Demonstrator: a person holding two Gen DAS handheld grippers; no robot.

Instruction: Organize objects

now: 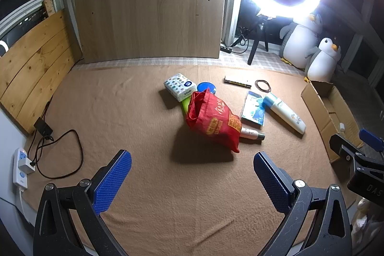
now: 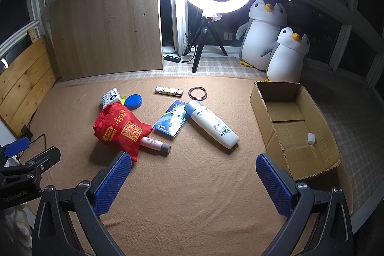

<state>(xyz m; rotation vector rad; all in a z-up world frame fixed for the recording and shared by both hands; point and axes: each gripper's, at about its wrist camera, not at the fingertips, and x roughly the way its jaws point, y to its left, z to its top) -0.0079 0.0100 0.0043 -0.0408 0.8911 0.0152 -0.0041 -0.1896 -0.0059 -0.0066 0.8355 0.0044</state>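
A red bag [image 1: 213, 120] [image 2: 120, 130] lies mid-blanket, partly covering a pink bottle [image 1: 252, 134] [image 2: 156, 144]. Behind it sit a tissue pack [image 1: 180, 86] [image 2: 111, 96] and a blue lid [image 1: 206, 87] [image 2: 134, 101]. To the right lie a blue packet [image 1: 254, 109] [image 2: 171, 118], a large white bottle [image 1: 285, 112] [image 2: 212, 124], a patterned lighter [image 1: 237, 81] [image 2: 169, 91] and brown hair ties [image 1: 262, 85] [image 2: 197, 92]. An open cardboard box [image 2: 260, 100] [image 1: 319, 112] holds a small white object [image 2: 311, 138]. My left gripper [image 1: 192, 174] and right gripper [image 2: 193, 174] hover open, empty, short of the objects.
A ring light on a tripod [image 2: 208, 40] and two plush penguins [image 2: 276, 47] stand behind the blanket. A wood panel [image 1: 151, 4] leans at the back, planks [image 1: 33, 71] at the left. A power strip and cables [image 1: 24, 167] lie at the left edge.
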